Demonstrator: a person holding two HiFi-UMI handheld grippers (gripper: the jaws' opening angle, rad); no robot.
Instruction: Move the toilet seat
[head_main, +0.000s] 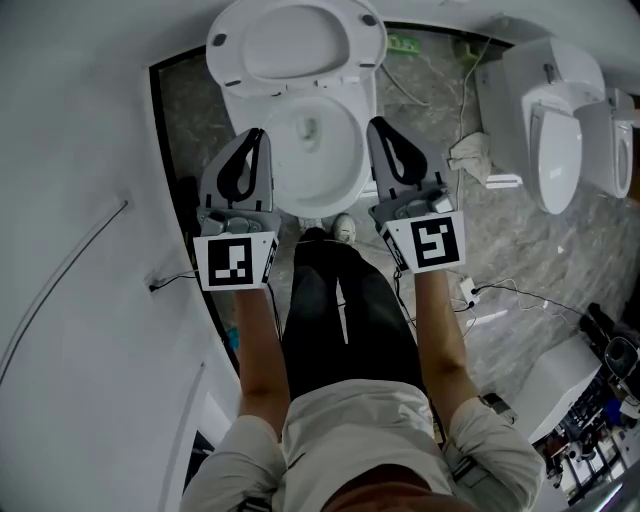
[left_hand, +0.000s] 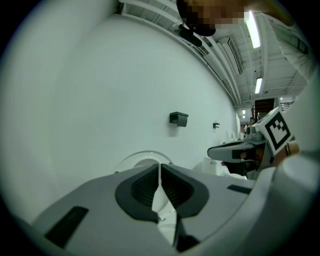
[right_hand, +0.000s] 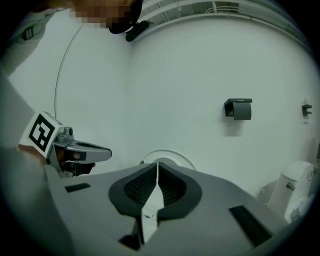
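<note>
A white toilet stands below me, its bowl (head_main: 318, 150) uncovered. The seat and lid (head_main: 296, 45) are tipped up together at the back. My left gripper (head_main: 257, 134) hovers over the bowl's left rim, shut with nothing between its jaws. My right gripper (head_main: 377, 125) hovers over the right rim, also shut and empty. In the left gripper view the shut jaws of the left gripper (left_hand: 160, 172) point at the raised lid (left_hand: 142, 157), and the right gripper (left_hand: 240, 150) shows beside them. In the right gripper view, the right gripper (right_hand: 157, 172) faces the lid (right_hand: 167, 155).
A second white toilet (head_main: 555, 130) stands at the right, with a crumpled cloth (head_main: 470, 155) and cables (head_main: 500, 292) on the marbled floor. A curved white wall (head_main: 90, 200) closes the left side. A dark paper holder (right_hand: 237, 109) hangs on the wall. The person's legs (head_main: 340, 310) stand before the bowl.
</note>
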